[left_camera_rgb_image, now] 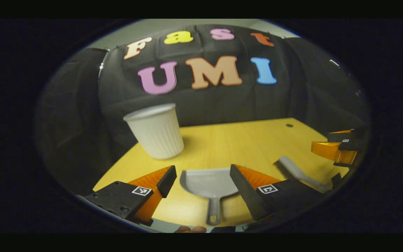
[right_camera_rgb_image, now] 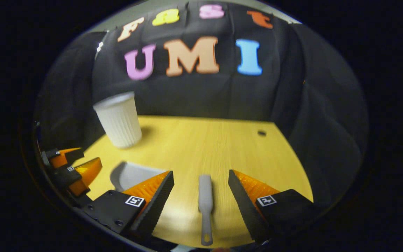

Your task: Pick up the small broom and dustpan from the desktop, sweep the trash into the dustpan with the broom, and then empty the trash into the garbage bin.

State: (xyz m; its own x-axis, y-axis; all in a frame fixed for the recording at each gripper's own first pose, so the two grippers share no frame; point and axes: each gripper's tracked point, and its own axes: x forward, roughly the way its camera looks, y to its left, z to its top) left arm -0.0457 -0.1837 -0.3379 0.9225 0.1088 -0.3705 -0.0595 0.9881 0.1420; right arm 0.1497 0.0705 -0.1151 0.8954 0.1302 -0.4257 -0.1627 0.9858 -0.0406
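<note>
White ribbed plastic bin (left_camera_rgb_image: pixel 156 131) stands far left on the yellow wooden worktop (left_camera_rgb_image: pixel 229 140). Grey plastic dustpan (left_camera_rgb_image: pixel 209 182) lies between the left tongs (left_camera_rgb_image: pixel 201 180), released, handle pointing at the camera. Right of it, the small grey broom (right_camera_rgb_image: pixel 205 203) lies between the right tongs (right_camera_rgb_image: pixel 201 190), also released. Pickup step, nothing grasped. Next: lower both, clench on the handles. No trash visible that I can tell.

left hand-held gripper (left_camera_rgb_image: pixel 201 182): jaws wide | right hand-held gripper (right_camera_rgb_image: pixel 200 187): jaws wide
</note>
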